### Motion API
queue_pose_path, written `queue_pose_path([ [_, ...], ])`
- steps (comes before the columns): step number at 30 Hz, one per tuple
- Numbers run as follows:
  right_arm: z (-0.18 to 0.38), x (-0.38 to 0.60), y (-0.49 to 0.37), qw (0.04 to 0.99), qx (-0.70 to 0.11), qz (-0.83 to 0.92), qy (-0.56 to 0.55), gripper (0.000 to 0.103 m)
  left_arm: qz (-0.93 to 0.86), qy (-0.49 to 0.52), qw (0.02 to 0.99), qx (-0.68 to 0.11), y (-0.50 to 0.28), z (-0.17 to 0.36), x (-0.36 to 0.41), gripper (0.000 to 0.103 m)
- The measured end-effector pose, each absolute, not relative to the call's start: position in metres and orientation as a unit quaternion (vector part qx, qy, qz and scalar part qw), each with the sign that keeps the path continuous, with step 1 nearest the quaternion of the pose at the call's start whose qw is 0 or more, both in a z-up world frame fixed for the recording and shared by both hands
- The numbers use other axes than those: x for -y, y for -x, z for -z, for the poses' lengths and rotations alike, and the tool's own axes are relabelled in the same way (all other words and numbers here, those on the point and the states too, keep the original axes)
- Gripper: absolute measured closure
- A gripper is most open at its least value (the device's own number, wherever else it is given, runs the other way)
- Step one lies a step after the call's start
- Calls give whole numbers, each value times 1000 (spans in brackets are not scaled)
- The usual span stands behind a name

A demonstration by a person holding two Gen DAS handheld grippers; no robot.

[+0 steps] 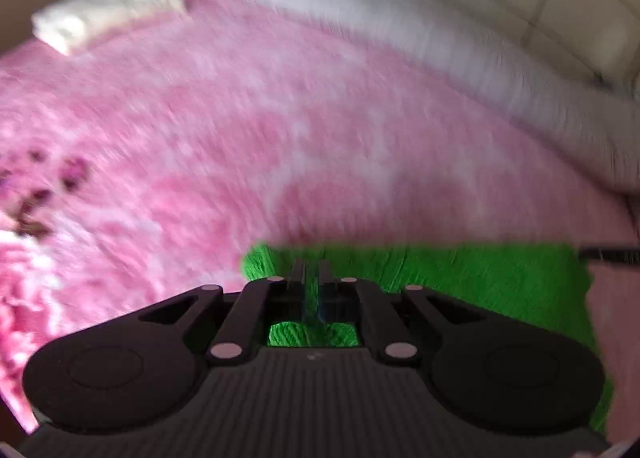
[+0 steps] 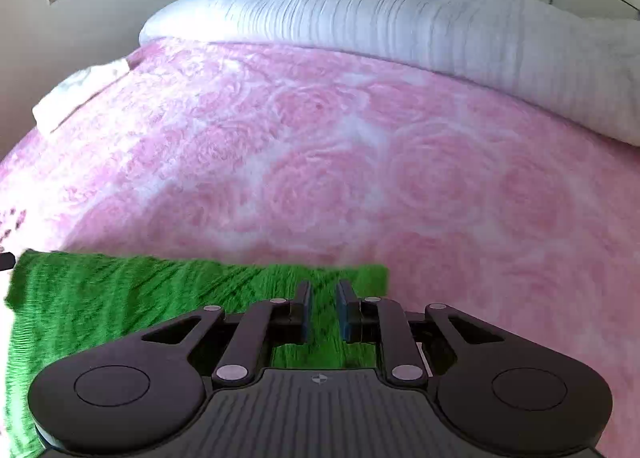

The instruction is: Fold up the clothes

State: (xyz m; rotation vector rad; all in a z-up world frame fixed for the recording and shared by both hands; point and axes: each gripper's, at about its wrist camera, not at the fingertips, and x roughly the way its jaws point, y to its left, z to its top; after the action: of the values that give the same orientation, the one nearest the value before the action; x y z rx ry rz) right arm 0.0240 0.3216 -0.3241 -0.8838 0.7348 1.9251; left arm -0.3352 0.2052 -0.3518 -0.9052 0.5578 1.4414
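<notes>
Left wrist view shows one left gripper, fingers clamped together on one green knitted garment lying near on one pink blanket. Only the right wrist view shows the right gripper, fingers slightly apart with the garment's near right corner between them, and the far white duvet sharply.

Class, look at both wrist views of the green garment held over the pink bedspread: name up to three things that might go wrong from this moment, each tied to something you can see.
1. The right gripper has a visible gap between its fingers around the green garment, so that corner may slip free.
2. The left gripper pinches only a thin edge, which might pull out.
3. The fluffy pink bedspread may drag on the cloth and skew the fold.
</notes>
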Motion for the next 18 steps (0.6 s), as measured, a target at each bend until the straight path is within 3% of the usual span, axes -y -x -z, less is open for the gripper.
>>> queue_pose_path([
  [3,369,-342,-21,418,-328,-746,401,86,-618,427,615,-241,341,380,-197,102],
  [7,358,-340,-26,415,-330,-743,408,86,-620,462,602,-202,355,357,-191,101],
  [9,347,-341,-22,420,-330,-738,413,86,-615,499,590,-157,372,347,-189,100],
  [15,324,-336,-1,415,-335,-746,399,86,-573,640,512,3,428,362,-193,78],
  [18,330,-337,4,419,-339,-740,403,86,-521,711,465,84,445,391,-195,78],
])
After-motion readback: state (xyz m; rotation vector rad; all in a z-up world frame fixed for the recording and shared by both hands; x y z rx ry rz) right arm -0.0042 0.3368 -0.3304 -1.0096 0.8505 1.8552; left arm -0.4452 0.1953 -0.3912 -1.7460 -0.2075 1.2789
